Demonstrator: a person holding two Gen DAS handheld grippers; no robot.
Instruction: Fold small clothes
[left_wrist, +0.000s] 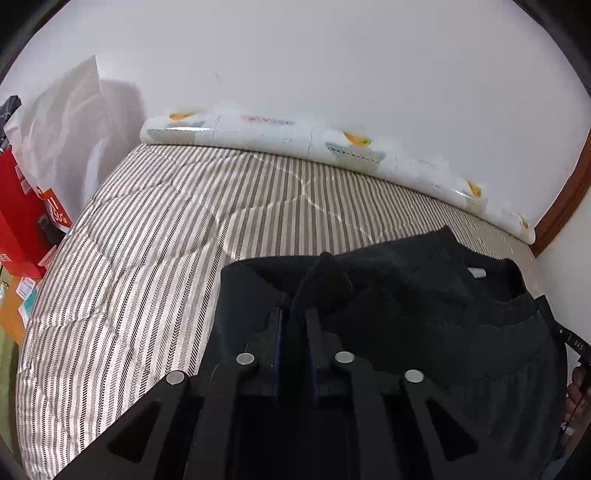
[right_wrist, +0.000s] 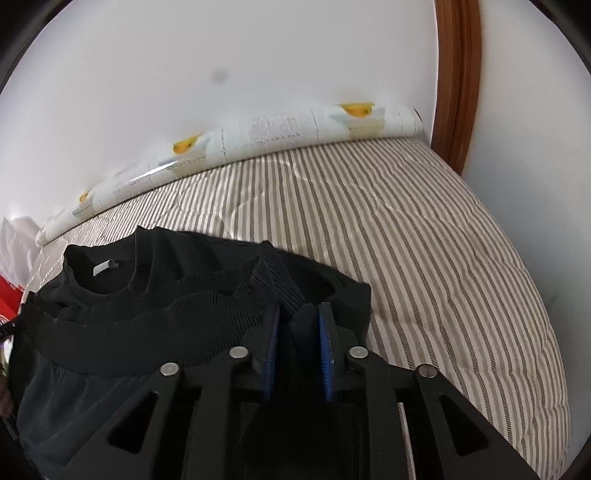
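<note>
Striped mattress against white wall, brown wooden frame.

Left gripper tilts steeply down, jaws nearly closed, blue pads pinching bunched black fabric. Right gripper tilts steeply down too, jaws narrow but wider apart than left, blue pads clamped on ribbed fabric edge. Part of hand visible at far right edge of left wrist view, dim, pose unclear.
</note>
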